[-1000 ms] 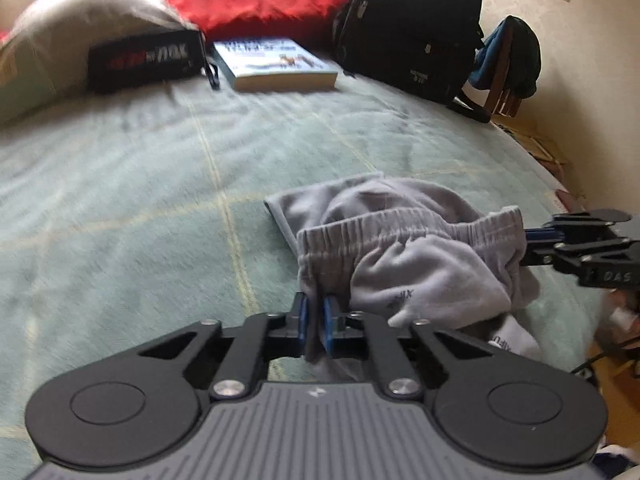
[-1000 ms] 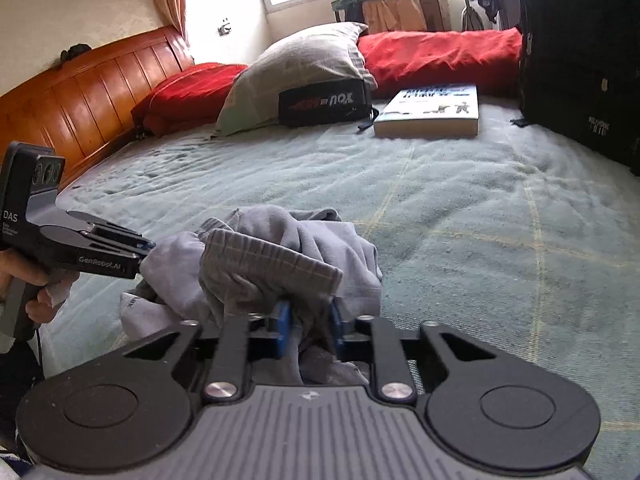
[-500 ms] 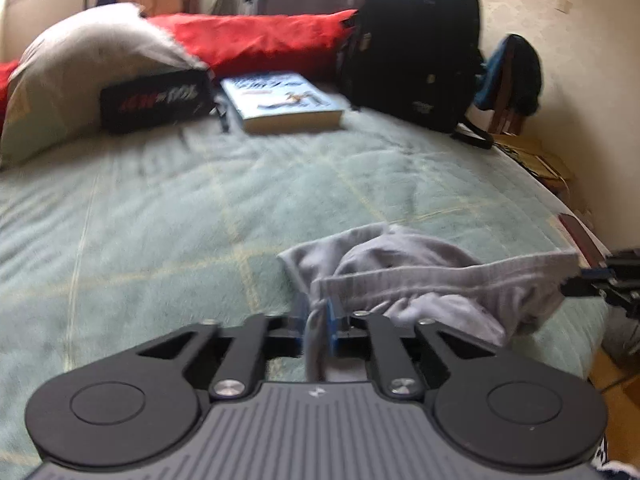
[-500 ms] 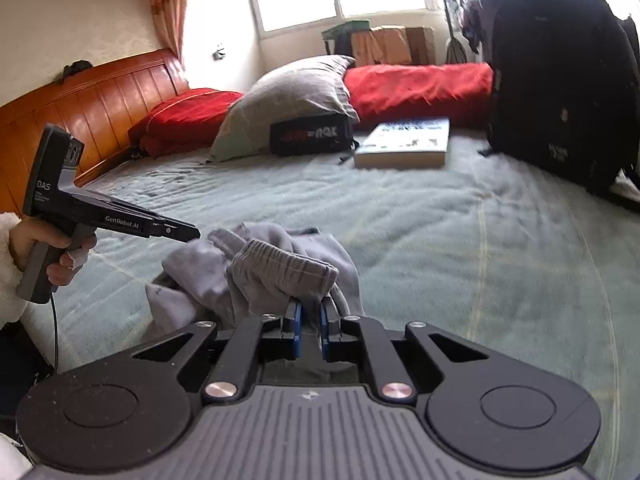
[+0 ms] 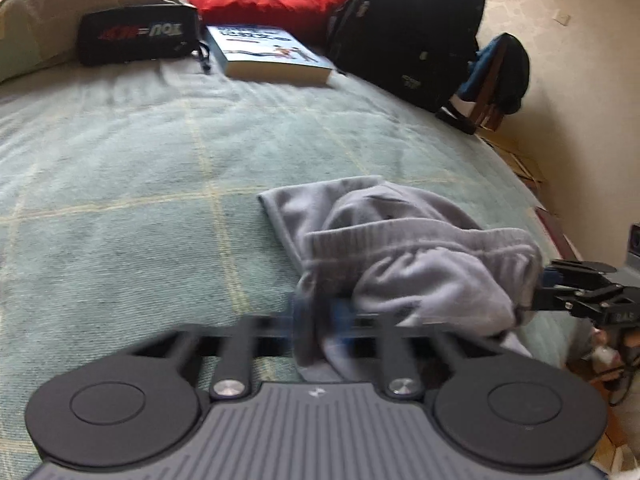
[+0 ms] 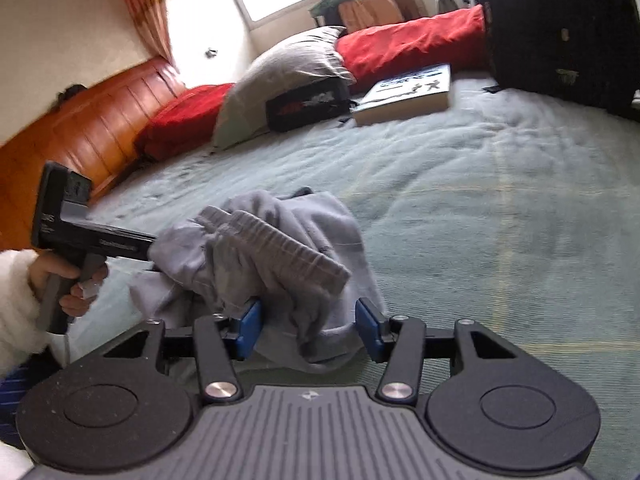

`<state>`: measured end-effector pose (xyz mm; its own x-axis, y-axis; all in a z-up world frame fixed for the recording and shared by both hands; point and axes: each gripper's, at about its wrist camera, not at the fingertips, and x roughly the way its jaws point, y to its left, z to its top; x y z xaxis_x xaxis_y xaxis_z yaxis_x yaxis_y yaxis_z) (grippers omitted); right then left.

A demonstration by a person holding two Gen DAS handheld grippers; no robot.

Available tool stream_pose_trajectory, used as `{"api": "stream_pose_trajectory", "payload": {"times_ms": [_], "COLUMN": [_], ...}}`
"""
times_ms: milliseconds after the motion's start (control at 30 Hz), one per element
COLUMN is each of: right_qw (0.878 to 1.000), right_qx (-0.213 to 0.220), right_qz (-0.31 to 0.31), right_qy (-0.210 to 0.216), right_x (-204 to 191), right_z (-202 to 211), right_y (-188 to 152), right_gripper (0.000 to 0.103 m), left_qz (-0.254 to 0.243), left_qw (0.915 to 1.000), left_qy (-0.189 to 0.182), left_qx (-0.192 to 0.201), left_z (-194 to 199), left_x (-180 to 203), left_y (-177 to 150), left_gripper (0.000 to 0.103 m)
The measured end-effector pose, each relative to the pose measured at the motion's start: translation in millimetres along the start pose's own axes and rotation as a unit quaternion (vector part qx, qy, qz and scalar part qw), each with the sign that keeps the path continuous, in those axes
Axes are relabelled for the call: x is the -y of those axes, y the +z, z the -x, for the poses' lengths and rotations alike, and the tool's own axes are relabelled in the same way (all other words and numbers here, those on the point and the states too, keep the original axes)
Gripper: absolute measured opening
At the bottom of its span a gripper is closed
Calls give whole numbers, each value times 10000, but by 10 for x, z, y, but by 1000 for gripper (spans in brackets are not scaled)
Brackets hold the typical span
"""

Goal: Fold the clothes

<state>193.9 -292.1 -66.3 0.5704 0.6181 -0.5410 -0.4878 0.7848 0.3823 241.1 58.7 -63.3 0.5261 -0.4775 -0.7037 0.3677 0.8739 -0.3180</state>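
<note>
Sweatpants point(image 5: 404, 248), grey and crumpled, lie in a heap near the bed's point(image 5: 120, 184) close edge, ribbed waistband uppermost. Both claws work that band, likely because it is the firmest line to straighten the garment by before any fold.

At one end the left claw point(image 5: 320, 312) is pinched tight on a bunched fold of cloth, which hangs down between its blurred blue pads. That anchors the corner while the other end is reset, I judge.

At the other end the right claw point(image 6: 308, 328) is opening: its pads point(image 6: 248, 330) stand apart with grey cloth lying loosely between them, and neither presses on it. This looks like a release to take a better hold farther along the band.

A hand point(image 6: 68, 284) in a fluffy white sleeve grips the left claw's handle, seen from the right wrist view.

Farther up the bed, well apart from the pants, sit a book point(image 5: 272, 54), a black pouch point(image 5: 138, 34), a grey pillow point(image 6: 280, 80), red cushions point(image 6: 408, 44) and a black backpack point(image 5: 404, 28). They leave the green blanket between free, probably as folding room. A wooden headboard point(image 6: 80, 128) closes the far side.
</note>
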Motion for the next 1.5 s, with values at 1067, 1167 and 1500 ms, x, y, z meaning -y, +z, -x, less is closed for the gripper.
{"api": "stream_pose_trajectory", "payload": {"times_ms": [1067, 1167, 1500], "right_qw": [9830, 9888, 9875], "right_qx": [1321, 1010, -2], "right_qz": [1116, 851, -1574], "right_qy": [-622, -699, 114], "right_x": [-528, -289, 909], "right_z": [1483, 1277, 310], "right_y": [297, 260, -111], "right_gripper": [7, 8, 28], "left_qz": [-2670, -2683, -2663], "left_qw": [9440, 9496, 9562], "left_qy": [665, 653, 622], "left_qx": [1822, 1488, 1047], "left_z": [207, -188, -626], "left_x": [1951, 1984, 1857], "left_y": [1741, 1680, 1599], "left_gripper": [0, 0, 0]}}
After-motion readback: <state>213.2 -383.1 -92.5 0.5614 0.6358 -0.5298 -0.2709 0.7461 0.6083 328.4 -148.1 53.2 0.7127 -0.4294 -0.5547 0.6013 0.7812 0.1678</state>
